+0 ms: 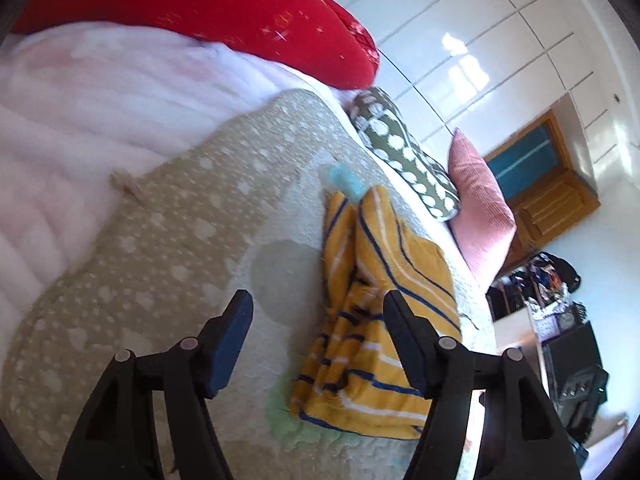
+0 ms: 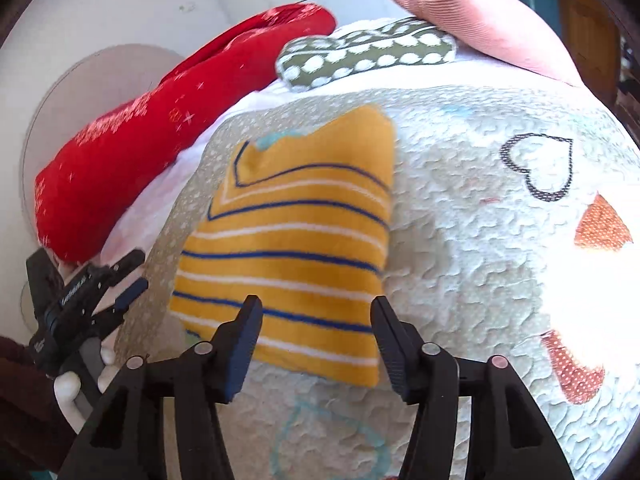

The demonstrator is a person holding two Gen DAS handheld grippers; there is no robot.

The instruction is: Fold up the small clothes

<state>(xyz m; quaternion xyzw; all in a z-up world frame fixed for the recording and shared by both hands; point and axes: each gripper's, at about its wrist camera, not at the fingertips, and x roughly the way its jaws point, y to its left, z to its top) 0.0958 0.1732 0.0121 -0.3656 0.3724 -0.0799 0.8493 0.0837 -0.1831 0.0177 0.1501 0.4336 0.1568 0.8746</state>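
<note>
A yellow garment (image 2: 296,240) with blue and white stripes lies folded into a rough rectangle on a pale quilt (image 2: 460,260). My right gripper (image 2: 316,308) stands open just in front of the garment's near edge, with nothing pinched between its fingers. In the left wrist view the same garment (image 1: 380,320) lies ahead and to the right, partly behind the right finger. My left gripper (image 1: 318,304) is open and empty. From the right wrist view the left gripper (image 2: 138,272) sits off the quilt's left side, apart from the garment, held by a gloved hand.
A red pillow (image 2: 140,152), a green dotted pillow (image 2: 360,60) and a pink cushion (image 2: 472,16) line the far side of the bed. A white blanket (image 1: 100,100) lies left of the quilt. White wardrobe doors (image 1: 480,40) and a cluttered shelf (image 1: 540,292) stand beyond.
</note>
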